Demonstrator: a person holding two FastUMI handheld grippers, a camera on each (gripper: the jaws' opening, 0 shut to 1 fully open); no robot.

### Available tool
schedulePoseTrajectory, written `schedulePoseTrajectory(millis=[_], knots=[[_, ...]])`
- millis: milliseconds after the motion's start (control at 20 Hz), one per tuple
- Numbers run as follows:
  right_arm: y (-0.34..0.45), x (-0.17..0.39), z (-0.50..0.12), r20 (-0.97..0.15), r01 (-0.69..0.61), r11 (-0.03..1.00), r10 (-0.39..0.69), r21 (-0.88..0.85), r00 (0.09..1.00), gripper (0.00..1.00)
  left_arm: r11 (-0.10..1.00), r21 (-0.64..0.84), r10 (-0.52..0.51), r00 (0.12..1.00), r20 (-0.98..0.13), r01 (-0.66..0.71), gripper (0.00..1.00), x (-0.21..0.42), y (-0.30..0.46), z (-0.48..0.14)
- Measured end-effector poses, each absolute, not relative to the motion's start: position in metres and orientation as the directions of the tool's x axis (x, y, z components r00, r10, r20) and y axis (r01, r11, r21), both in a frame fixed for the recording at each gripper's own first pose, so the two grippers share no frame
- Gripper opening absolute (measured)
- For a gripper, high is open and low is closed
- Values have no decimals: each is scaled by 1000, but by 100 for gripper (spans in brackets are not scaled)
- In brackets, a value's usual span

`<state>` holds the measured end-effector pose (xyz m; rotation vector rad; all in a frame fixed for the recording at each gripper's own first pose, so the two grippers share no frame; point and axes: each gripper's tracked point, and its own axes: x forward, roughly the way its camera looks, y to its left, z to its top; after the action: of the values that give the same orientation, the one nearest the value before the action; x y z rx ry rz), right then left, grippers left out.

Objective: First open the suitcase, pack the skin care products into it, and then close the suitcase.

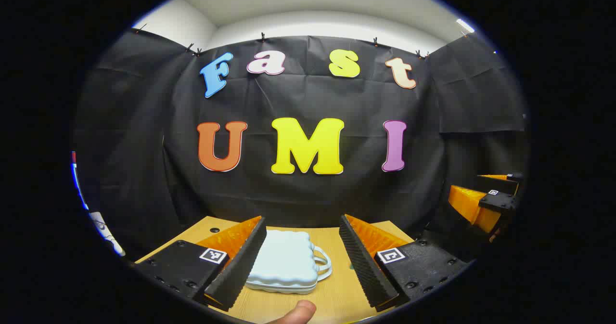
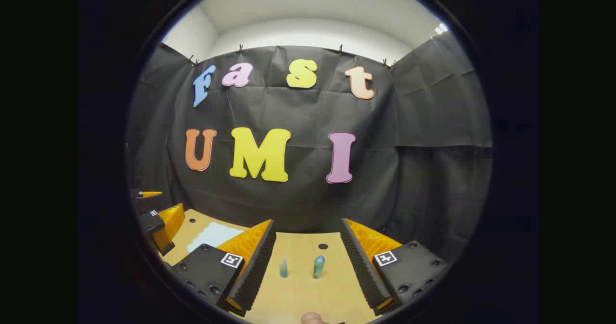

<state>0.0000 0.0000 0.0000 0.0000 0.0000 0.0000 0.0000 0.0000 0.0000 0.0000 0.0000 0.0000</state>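
The left gripper (image 1: pixel 302 252) stood wide open, holding nothing; the closed pale suitcase (image 1: pixel 284 262) lay on the wooden table (image 1: pixel 337 295) at its 12 o'clock. The right gripper (image 2: pixel 308 254) gaped empty too, two small bottles (image 2: pixel 318 266) standing upright ahead. No readable writing on either.

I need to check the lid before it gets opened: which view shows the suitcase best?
The left gripper view: the suitcase lies closed on the table, handle towards the right of the picture, between the open left gripper. In the right gripper view, only one corner of it shows at left.
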Motion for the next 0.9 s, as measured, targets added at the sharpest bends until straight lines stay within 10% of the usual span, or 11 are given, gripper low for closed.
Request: schedulePoseTrajectory(millis=[900], knots=[[-36, 25, -13, -16, 2, 999, -2, -33, 1000, 80, 999, 43, -16, 999, -34, 17, 97, 33, -37, -20]])
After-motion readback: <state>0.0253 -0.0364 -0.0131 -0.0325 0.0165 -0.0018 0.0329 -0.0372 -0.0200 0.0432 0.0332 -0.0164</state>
